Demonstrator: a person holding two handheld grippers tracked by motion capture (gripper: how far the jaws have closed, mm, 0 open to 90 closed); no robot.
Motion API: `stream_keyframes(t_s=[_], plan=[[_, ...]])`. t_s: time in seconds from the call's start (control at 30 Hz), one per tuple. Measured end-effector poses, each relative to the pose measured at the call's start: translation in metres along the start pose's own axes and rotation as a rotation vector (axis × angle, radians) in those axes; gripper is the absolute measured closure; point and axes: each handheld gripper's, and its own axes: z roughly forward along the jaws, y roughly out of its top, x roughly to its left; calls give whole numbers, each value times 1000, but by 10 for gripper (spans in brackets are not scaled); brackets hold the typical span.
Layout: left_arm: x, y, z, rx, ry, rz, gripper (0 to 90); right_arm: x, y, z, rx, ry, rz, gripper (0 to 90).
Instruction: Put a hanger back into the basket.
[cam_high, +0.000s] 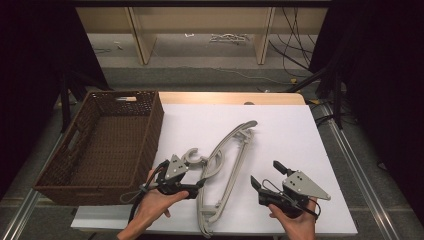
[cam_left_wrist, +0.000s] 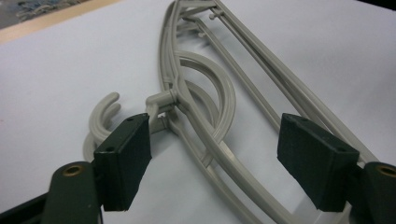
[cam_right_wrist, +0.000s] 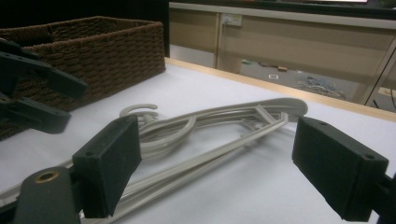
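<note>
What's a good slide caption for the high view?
Left claw open at grey hangers, right claw open beside them, basket at left.

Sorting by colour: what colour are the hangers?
Light grey hangers, clearest in the left gripper view.

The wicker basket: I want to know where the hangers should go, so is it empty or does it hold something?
Empty. The high view shows the wicker basket's bare woven floor; the grey hangers lie on the table beside it.

Dim, soft overhead light; blurred near foreground.
</note>
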Motion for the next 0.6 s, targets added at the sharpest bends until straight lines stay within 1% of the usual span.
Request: stream_keyframes(t_s=[0.03, 0.07, 0.1, 0.13, 0.17, 0.2, 0.23, 0.27, 0.3, 0.37, 0.4, 0.43, 0.47, 0.5, 0.53, 0.57, 0.6], plan=[[0, 0, 0, 0, 0, 0, 261, 0, 0, 0, 0, 0, 0, 164], [1, 1, 6, 36, 8, 26, 264, 0, 0, 1, 5, -2, -7, 165], [0, 1, 11, 30, 4, 11, 268, 1, -1, 1, 11, 3, -2, 165], [0, 1, 11, 30, 4, 11, 269, 1, -1, 2, 14, 0, -5, 165], [-1, 1, 15, 49, 1, 7, 269, 1, -1, 2, 14, 0, -5, 165], [-2, 1, 22, 70, -1, 15, 264, 1, -1, 2, 18, -2, -11, 165], [-2, 1, 25, 83, -10, 32, 254, 1, -1, 2, 21, -1, -13, 165], [-1, 1, 28, 121, -9, 64, 243, 1, -1, 2, 25, 3, -14, 165], [-1, 0, 32, 135, -4, 79, 240, 1, -2, 3, 25, 12, -9, 165], [-1, 0, 37, 168, 0, 98, 238, 1, -2, 2, 25, 13, -10, 165], [-1, -1, 39, 176, 0, 85, 231, 1, -2, 3, 25, 14, -9, 165], [0, -2, 42, 172, 0, 75, 226, 1, -2, 3, 29, 9, -14, 166], [2, -2, 44, 179, -10, 66, 228, 1, -2, 2, 35, 9, -12, 168], [3, -2, 45, 170, -22, 47, 235, 1, -2, 2, 36, 7, -12, 173], [5, -2, 46, 174, -24, 35, 234, 1, -2, 3, 38, 7, -13, 174], [7, -2, 48, 179, -30, 29, 239, 2, -3, 4, 27, 18, -4, 175], [6, -2, 50, 184, -42, 16, 260, 1, -2, 3, 43, 9, -10, 177]])
